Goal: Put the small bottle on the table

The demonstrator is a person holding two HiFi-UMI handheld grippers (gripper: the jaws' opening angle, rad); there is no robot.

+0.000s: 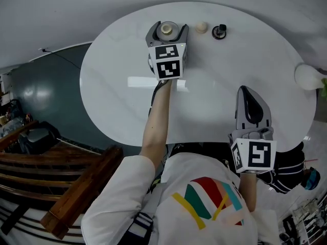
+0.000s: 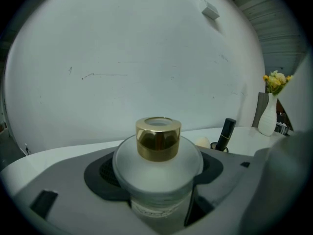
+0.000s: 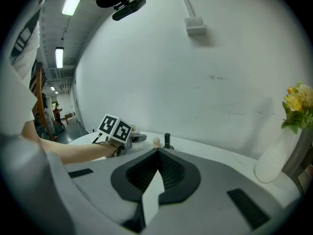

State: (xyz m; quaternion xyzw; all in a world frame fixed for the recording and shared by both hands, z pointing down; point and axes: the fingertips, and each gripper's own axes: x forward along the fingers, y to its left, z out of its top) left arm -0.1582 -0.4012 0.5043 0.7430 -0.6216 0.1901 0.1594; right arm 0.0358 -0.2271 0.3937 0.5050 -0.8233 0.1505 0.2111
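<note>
1. Small bottle point(image 2: 157, 163): frosted round-shouldered glass, shiny gold collar.
2. It is gripped by the left gripper point(image 1: 167, 28), upper centre of head view, over the glossy white oval table point(image 1: 230, 70).
3. Right gripper point(image 3: 155, 177): jaws pressed together, nothing held.

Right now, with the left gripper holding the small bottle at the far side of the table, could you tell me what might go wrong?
1. The black tube and beige ball stand close to the right of the small bottle in the left gripper; opening jaws could knock them.
2. Whether the bottle's base touches the table cannot be seen; an early release might topple it.
</note>
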